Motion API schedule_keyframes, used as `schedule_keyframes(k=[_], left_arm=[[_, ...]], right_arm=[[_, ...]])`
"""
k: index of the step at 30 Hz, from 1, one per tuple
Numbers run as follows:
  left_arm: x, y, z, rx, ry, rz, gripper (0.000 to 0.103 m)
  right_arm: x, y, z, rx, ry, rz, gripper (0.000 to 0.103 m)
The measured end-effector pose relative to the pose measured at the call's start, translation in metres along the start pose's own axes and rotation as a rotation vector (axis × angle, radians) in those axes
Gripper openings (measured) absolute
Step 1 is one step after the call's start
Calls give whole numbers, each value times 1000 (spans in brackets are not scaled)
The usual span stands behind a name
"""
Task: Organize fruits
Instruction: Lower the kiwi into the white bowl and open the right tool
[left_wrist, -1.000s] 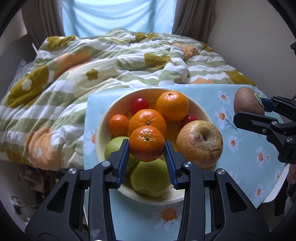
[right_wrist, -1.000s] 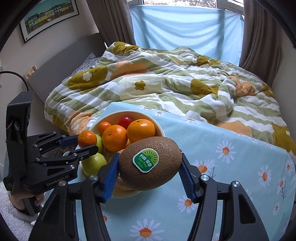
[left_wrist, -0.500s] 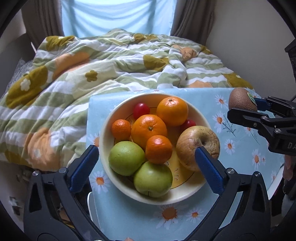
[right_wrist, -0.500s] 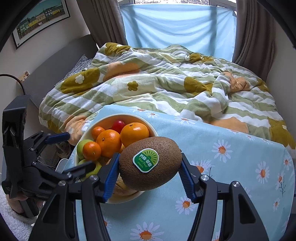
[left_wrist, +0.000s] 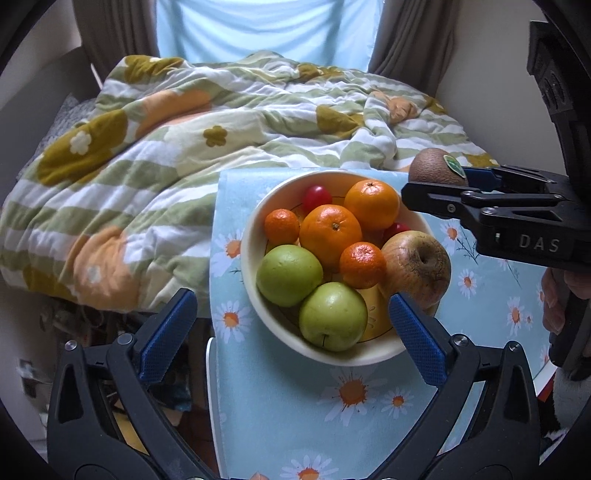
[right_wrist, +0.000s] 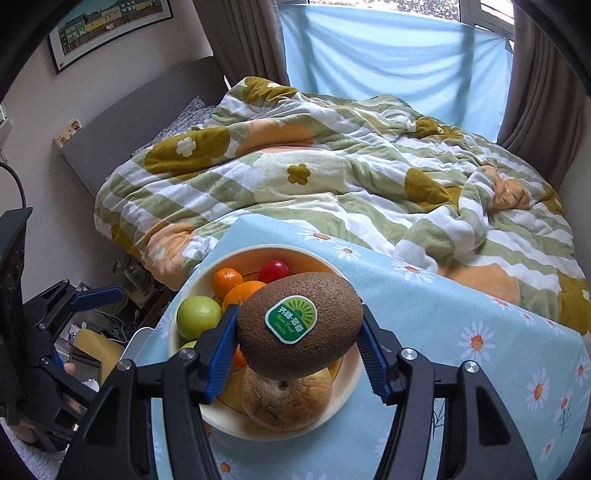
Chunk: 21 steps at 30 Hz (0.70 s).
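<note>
A cream bowl (left_wrist: 255, 236) on the daisy-print tablecloth (left_wrist: 280, 413) holds two green apples (left_wrist: 290, 270), a wrinkled yellow-red apple (left_wrist: 417, 264), two oranges (left_wrist: 330, 230), two small mandarins (left_wrist: 363, 264) and red cherry tomatoes (left_wrist: 317, 196). My left gripper (left_wrist: 291, 334) stands wide open at the bowl's near rim, with nothing gripped. My right gripper (right_wrist: 299, 347) is shut on a brown kiwi (right_wrist: 299, 325) with a green sticker, held above the bowl (right_wrist: 221, 417) over the wrinkled apple (right_wrist: 286, 402). In the left wrist view the kiwi (left_wrist: 436, 166) hangs by the bowl's far right rim.
A bed with a rumpled green, white and orange floral duvet (left_wrist: 184, 147) lies just behind the table. The table's left edge (left_wrist: 212, 369) drops to a cluttered floor. A person's hand (left_wrist: 554, 295) holds the right gripper's handle. Curtains (right_wrist: 388, 55) cover the window behind.
My left gripper opened and let go of the small mandarin, which now lies in the bowl, then drew back. My right gripper carried the kiwi left, over the bowl.
</note>
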<state>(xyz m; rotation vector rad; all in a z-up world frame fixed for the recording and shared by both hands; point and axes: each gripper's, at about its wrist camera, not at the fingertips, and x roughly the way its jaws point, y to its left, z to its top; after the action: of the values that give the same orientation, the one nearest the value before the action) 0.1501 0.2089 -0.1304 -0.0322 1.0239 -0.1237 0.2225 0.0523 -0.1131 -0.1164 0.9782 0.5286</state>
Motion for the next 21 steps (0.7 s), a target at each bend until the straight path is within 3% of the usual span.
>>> schedule_keyframes(k=[6, 16, 18, 21], left_arm=[[-2, 1, -10, -27, 12, 11, 103], [-1, -3, -26, -36, 28, 12, 103], [-2, -3, -28, -37, 27, 11, 103], [-3, -3, -31, -37, 25, 5, 103]], right_arm=[[23, 5, 2, 21, 17, 18, 57], [39, 9, -1, 41, 18, -40, 57], [37, 9, -2, 47, 3, -36, 62], [30, 11, -1, 35, -34, -50, 85]])
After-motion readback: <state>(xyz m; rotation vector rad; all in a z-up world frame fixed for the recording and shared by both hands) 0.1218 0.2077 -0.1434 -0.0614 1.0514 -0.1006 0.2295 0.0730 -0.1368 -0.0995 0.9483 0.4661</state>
